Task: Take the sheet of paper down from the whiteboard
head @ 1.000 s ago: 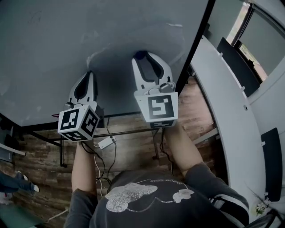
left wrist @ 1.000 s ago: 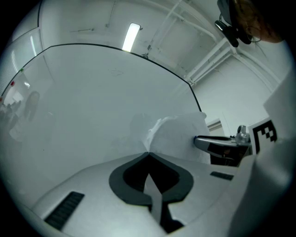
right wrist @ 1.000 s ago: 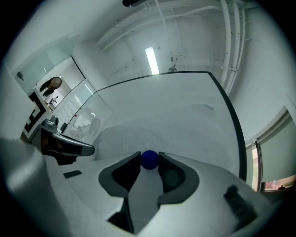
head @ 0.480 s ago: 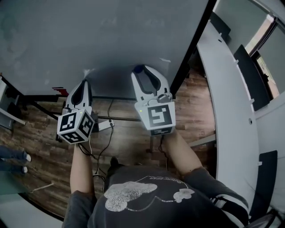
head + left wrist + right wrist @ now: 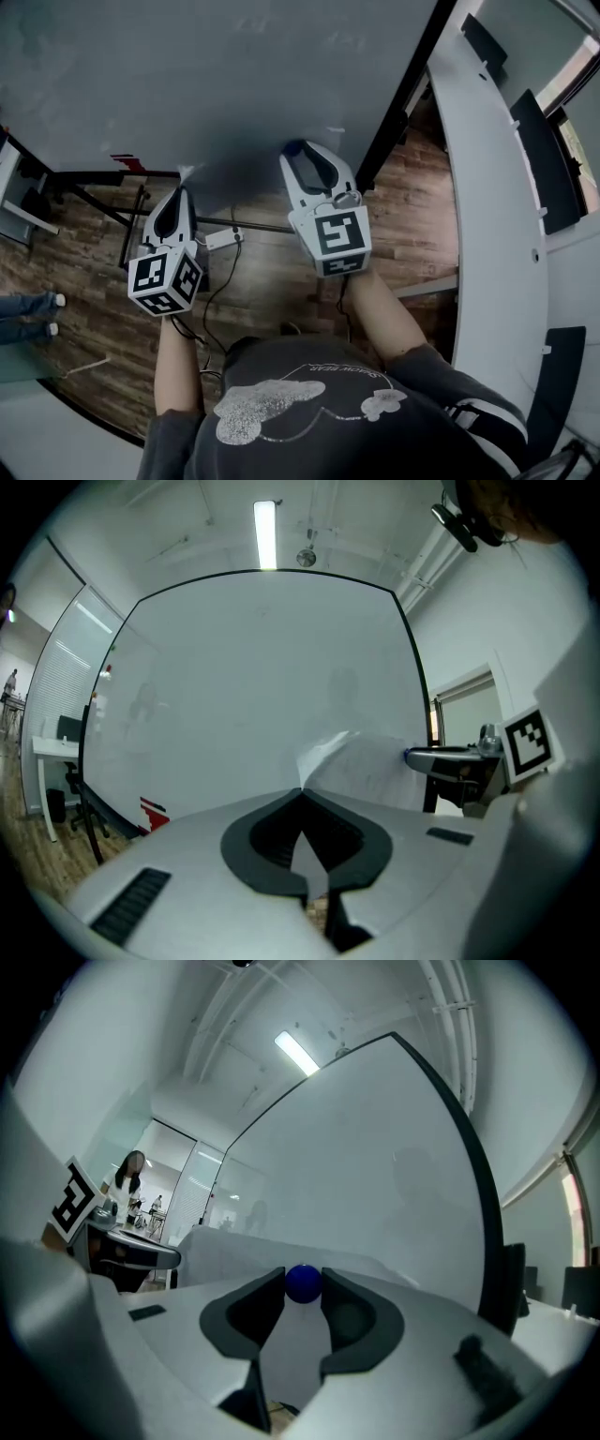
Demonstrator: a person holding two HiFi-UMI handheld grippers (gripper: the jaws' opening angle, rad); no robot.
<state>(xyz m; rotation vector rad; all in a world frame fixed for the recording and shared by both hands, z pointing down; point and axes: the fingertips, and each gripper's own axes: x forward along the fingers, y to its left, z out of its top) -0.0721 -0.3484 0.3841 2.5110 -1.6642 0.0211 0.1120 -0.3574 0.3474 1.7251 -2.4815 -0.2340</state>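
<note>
Sheet of paper (image 5: 246, 183): spread between both grippers, in front of the whiteboard's (image 5: 187, 75) lower edge. Left gripper (image 5: 183, 180): jaws pinched tight on the sheet's corner. Right gripper (image 5: 298, 150): jaws clamped on a blue round magnet (image 5: 302, 1282), with the sheet just beside it.

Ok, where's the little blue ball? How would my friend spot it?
Find the big whiteboard, then the two grippers held in front of it. The blue ball is pinched in the right gripper, at its tips. It is the only round, dark blue thing; the left gripper pinches a white sheet of paper.
</note>
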